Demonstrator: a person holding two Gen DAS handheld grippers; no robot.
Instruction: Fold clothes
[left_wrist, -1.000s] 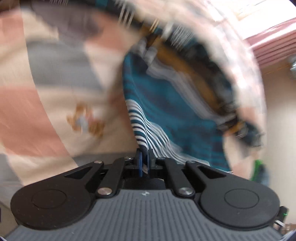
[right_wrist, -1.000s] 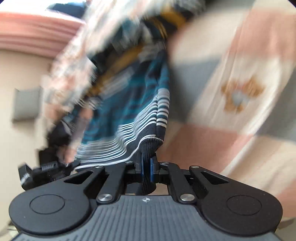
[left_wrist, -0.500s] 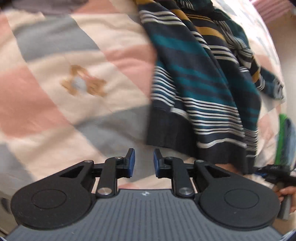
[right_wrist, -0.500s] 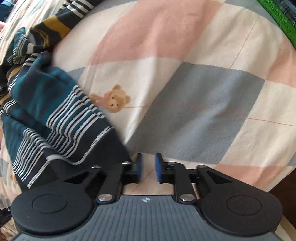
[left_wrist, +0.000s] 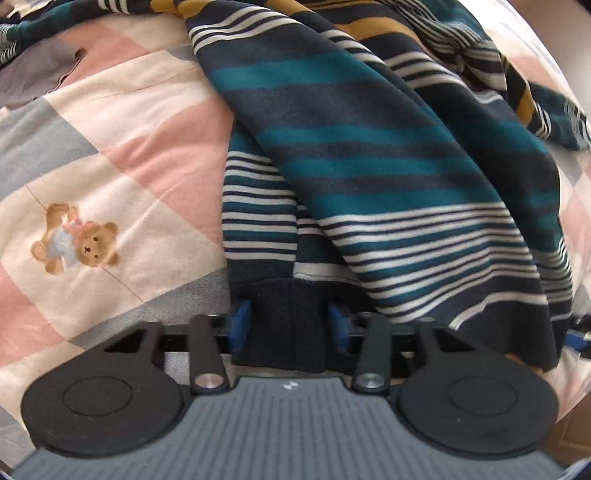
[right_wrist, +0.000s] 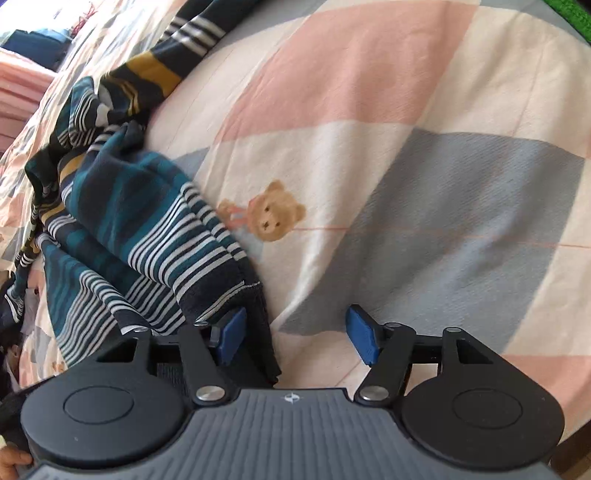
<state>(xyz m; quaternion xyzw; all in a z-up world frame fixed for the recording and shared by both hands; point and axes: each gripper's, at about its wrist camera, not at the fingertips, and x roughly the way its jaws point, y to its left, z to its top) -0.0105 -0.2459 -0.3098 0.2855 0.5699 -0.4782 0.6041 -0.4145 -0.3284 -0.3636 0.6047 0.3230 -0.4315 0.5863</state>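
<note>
Sweater (left_wrist: 388, 155): rumpled on bed (left_wrist: 122, 155). Left claw (left_wrist: 291, 325): wide open, dark hem between pads, ungripped. Right claw (right_wrist: 299, 336): wide open, hem corner beside left pad. Risk: closing catches one layer only, skewing fold.

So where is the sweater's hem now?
In the left wrist view the hem lies on the quilt, between the open left gripper's fingers.

A second ago your left tongs (left_wrist: 290, 326) and right tongs (right_wrist: 297, 338) were pinched on the striped sweater (left_wrist: 388, 166), swinging it through the air. Now it lies on the bed (right_wrist: 406, 129), both tongs spread wide, its dark hem at the frame bottom between their pads.
</note>
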